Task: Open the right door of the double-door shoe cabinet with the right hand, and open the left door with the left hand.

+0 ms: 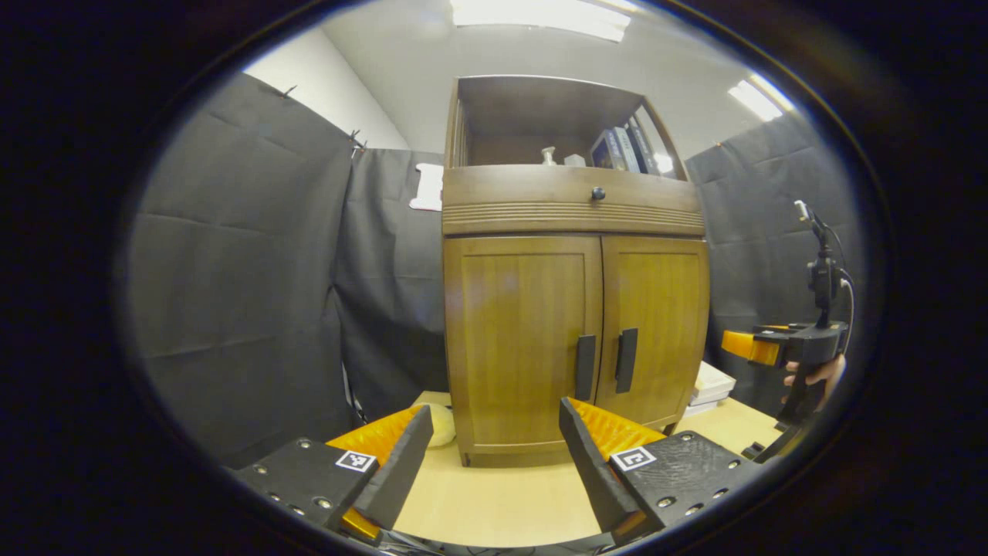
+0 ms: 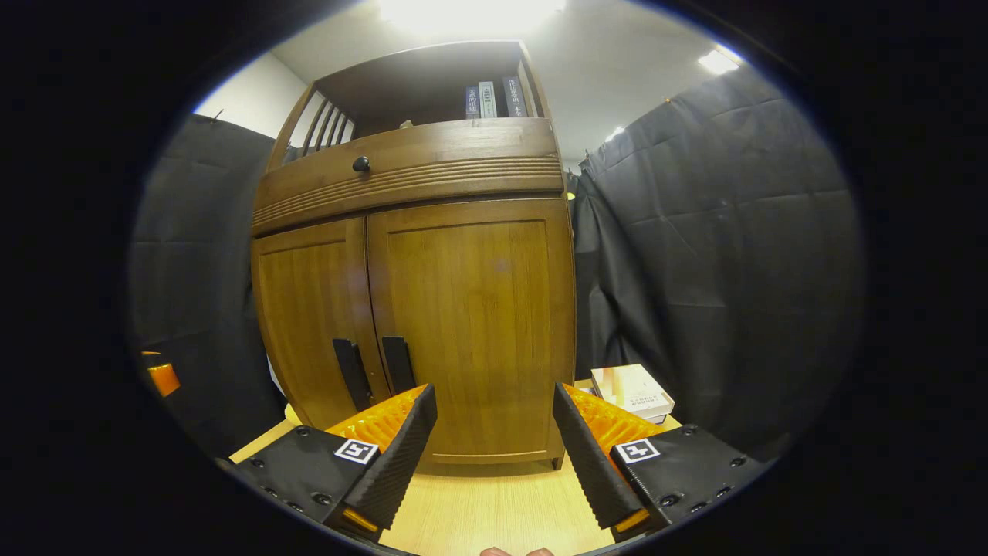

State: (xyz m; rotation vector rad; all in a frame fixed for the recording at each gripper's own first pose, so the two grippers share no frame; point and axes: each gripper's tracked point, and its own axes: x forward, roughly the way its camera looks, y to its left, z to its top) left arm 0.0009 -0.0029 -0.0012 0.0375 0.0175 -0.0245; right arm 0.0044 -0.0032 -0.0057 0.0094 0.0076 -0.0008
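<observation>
Cabinet [image 1: 575, 309] of brown wood stands upright on the pale worktop [image 1: 502, 502], backed by black cloth. Both doors are closed. Left door [image 1: 521, 340] and right door [image 1: 656, 332] meet at the centre seam, each flush with the frame. Two dark upright handles sit just beside that seam: left handle [image 1: 586, 367], right handle [image 1: 626, 360]. Neither is touched.

Above the doors runs a ribbed band with a drawer front and a small dark knob [image 1: 597, 194]. Over that is an open shelf holding books [image 1: 621, 148] at its right end and some small pale items I cannot identify.

Left claw [image 1: 494, 455], in the left gripper view, is held in front of the left door, fingers apart, nothing between them, clear of the cabinet. Right claw [image 2: 494, 436], in the right gripper view, faces the right door, fingers also apart and holding nothing, likewise not touching the wood. The left gripper view also shows the right claw off to the cabinet's right, held by a hand [image 1: 818, 374].

A stack of pale books or boxes [image 2: 633, 392] lies on the worktop just beside the cabinet's right side. A rounded pale thing [image 1: 441, 425] sits near the cabinet's left front corner.
</observation>
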